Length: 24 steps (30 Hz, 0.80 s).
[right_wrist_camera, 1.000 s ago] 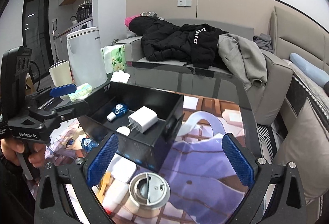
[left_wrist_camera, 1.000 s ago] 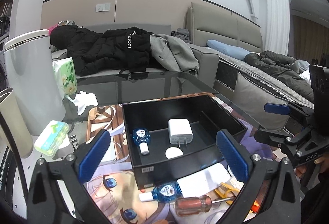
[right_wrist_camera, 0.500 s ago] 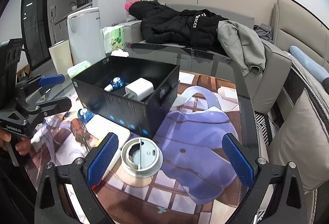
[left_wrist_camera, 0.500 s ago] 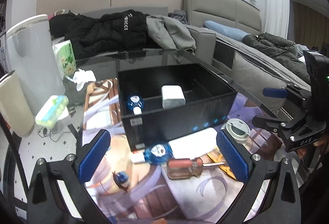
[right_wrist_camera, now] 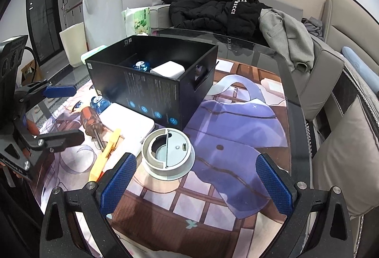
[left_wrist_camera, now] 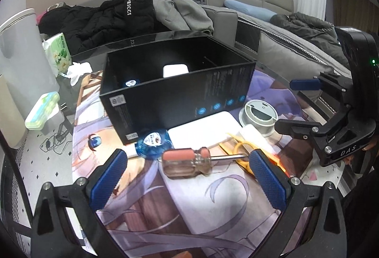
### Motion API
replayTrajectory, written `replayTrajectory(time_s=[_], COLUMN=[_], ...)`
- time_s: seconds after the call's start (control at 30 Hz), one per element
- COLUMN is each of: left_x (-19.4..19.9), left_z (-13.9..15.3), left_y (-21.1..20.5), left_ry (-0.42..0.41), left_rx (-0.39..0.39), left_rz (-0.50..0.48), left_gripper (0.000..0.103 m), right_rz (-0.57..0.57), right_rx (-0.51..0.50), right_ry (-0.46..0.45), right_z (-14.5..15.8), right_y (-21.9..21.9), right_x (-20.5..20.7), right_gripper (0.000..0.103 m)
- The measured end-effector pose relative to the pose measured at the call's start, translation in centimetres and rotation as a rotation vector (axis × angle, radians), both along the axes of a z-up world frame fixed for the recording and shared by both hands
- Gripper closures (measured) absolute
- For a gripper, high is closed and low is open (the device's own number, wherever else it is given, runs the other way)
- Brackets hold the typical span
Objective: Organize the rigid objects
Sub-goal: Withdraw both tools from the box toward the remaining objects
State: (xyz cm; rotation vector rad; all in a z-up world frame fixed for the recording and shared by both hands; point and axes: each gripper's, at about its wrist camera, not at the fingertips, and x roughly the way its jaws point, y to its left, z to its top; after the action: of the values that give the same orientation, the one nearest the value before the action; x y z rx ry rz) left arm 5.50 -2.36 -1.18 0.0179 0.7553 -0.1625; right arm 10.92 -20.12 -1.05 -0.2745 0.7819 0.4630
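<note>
Two claws hang spread wide and empty over the near edge of the bench [right_wrist_camera: 272, 63]: our left claw [left_wrist_camera: 187, 177] frames the screwdriver [left_wrist_camera: 187, 160], and our right claw [right_wrist_camera: 194, 184] sits just short of the grey round device [right_wrist_camera: 168, 153]. Nearest the left claw, the screwdriver lies on its side with its shaft running out over the yellow tool [left_wrist_camera: 236, 149], which lies partly on a white flat pack [left_wrist_camera: 203, 130]; a blue round bottle [left_wrist_camera: 152, 140] touches the handle end. Just beyond these stands the black box [left_wrist_camera: 177, 97], where a white charger [left_wrist_camera: 175, 69] and a second blue bottle [left_wrist_camera: 130, 82] already rest, so we judge the sorting partly done, with the loose pieces by the near edge left to go in. The risks, as we read them, come from crowding. A pinch on the rounded, glossy handle could let it roll or squirt out sideways. The shaft overlapping the yellow tool may drag that piece along on the lift. The blue round bottle could be knocked aside as the left claw's fingers [left_wrist_camera: 109, 175] descend. The box wall is tall, so a low carry could strike its rim and shove the box toward the far edge.
</note>
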Motion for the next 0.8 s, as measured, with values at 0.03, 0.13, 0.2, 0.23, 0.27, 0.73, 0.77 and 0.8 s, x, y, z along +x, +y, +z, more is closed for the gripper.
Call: replayTrajectory(time_s=[0.03, 0.13, 0.2, 0.23, 0.27, 0.73, 0.77, 0.8], left_x=[0.1, 0.5, 0.7, 0.8, 0.8, 2.1, 2.2, 2.3], left_z=[-0.1, -0.4, -0.6, -0.7, -0.7, -1.3, -1.4, -1.4], left_y=[-0.2, -0.5, -0.5, -0.6, -0.6, -1.3, -1.3, -1.3], left_ry=[0.005, 0.035, 0.058, 0.061, 0.064, 0.12, 0.122, 0.125], left_rx=[0.009, 0.023, 0.023, 0.025, 0.025, 0.052, 0.053, 0.055], left_rz=[-0.004, -0.015, -0.018, -0.017, -0.019, -0.004, 0.0, 0.004], left_gripper=[0.0, 0.0, 0.0, 0.0, 0.0, 0.0, 0.0, 0.0], right_rz=[0.004, 0.012, 0.018, 0.018, 0.017, 0.025, 0.026, 0.027], right_rx=[-0.005, -0.014, -0.025, -0.025, -0.029, -0.056, -0.057, -0.058], right_ry=[0.001, 0.01, 0.019, 0.019, 0.021, 0.054, 0.054, 0.054], right_z=[-0.1, -0.4, -0.7, -0.7, -0.8, -1.7, -1.8, -1.8], right_y=[0.1, 0.4, 0.6, 0.6, 0.6, 1.3, 1.4, 1.5], right_x=[0.0, 0.0, 0.1, 0.1, 0.2, 0.7, 0.8, 0.8], right_gripper=[0.001, 0.001, 0.001, 0.001, 0.001, 0.001, 0.001, 0.001])
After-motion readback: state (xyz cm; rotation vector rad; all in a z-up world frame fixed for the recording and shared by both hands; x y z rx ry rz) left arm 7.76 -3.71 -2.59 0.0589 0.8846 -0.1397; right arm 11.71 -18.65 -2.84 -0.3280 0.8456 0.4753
